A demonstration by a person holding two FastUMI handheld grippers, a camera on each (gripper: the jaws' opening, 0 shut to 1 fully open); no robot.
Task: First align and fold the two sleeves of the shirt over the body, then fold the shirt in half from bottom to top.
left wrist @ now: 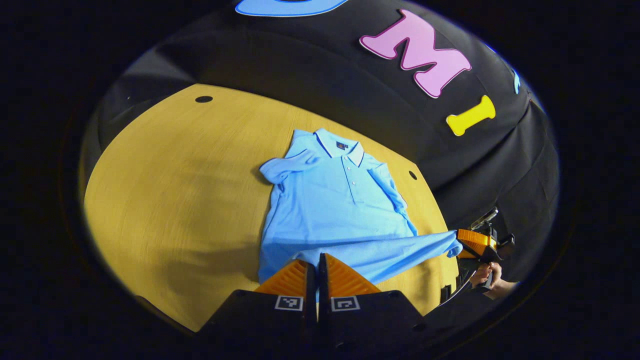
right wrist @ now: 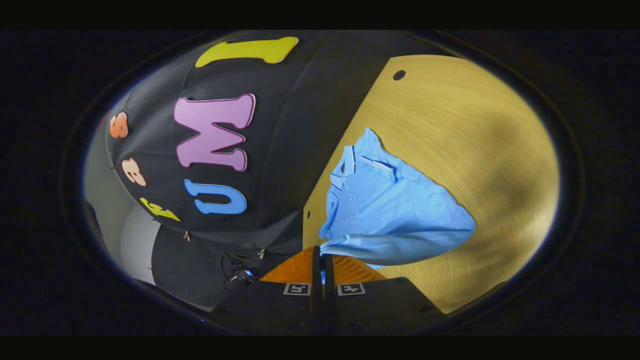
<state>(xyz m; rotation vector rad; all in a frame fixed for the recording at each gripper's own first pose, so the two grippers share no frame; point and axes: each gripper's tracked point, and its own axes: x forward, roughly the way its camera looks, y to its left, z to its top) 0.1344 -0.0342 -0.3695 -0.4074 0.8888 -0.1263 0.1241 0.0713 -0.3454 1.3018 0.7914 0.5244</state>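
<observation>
**Left gripper view: hem pinched at both corners**

Left gripper view has the light blue polo shirt (left wrist: 335,200) lying on the wooden table (left wrist: 165,200), collar (left wrist: 340,145) toward 12 o'clock, both sleeves folded in over the body. Your left gripper (left wrist: 317,270) sits at 6 o'clock, fingers pressed together on the hem, a sliver of blue showing between them. Your right gripper (left wrist: 462,245) is at 3 o'clock, off the table's edge, pinching the other hem corner; your hand (left wrist: 492,282) grips its handle. The hem is lifted and stretched taut between the two.

Right gripper view: right gripper (right wrist: 322,267) at 6 o'clock, clamped on the shirt (right wrist: 390,210) fabric; the collar (right wrist: 345,167) points to 11 o'clock, the table (right wrist: 475,125) running off to 2 o'clock.
</observation>
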